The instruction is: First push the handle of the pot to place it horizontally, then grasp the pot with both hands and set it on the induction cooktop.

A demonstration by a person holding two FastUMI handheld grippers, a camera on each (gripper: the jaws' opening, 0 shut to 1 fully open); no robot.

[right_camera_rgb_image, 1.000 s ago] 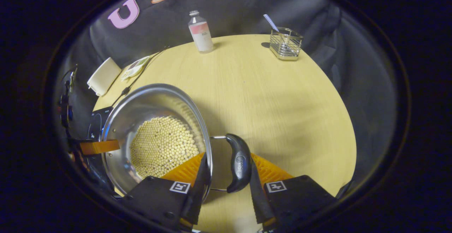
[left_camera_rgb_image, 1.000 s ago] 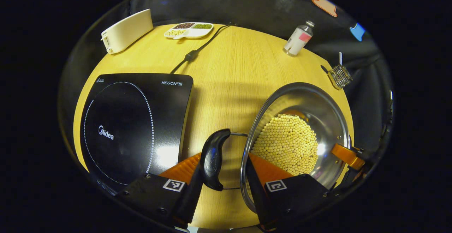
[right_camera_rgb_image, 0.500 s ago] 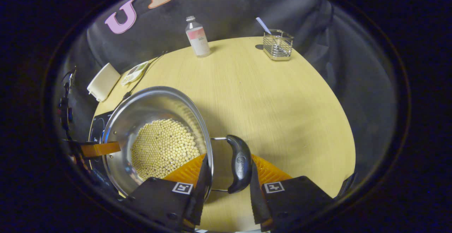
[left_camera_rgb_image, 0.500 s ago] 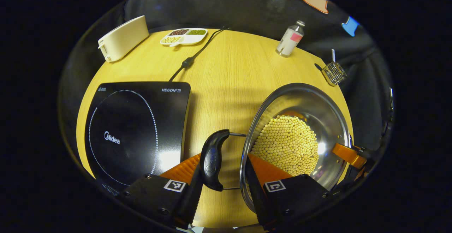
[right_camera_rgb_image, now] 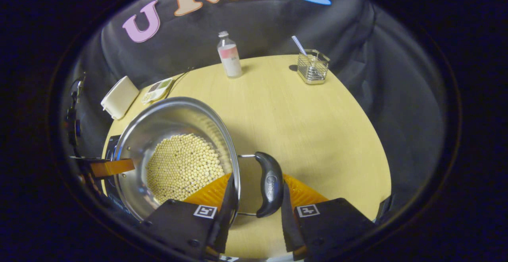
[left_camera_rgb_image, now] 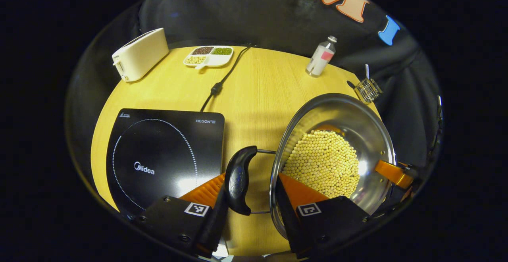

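Both claws engaged, pot apparently carried above the table. My left gripper straddles the black curved plastic handle at the bottom centre of the left gripper view, one finger outside the grip, the other inside the pot wall; jaws look closed in on it, though contact on both sides is hard to confirm. My right gripper does the same on the opposite black handle, bottom centre of the right gripper view.

Risks from here:
- Wire-loop handles can pivot. If either swings, the pot tips and the soybeans spill.
- Uneven height between my hands would slide the bean load to one side and increase the tilt.
- Setting down short of the black glass induction cooktop, lower left of the left gripper view, would leave the base half on its edge. The cooktop's black power cord runs toward the frame top, clear of the path.

Pot condition: the round polished stainless-steel pot sits at right centre of the left gripper view, to the right of the cooktop and not yet over it. Open top, mirror-bright inner wall, an even layer of pale yellow beans covering the bottom. Rim looks roughly level.
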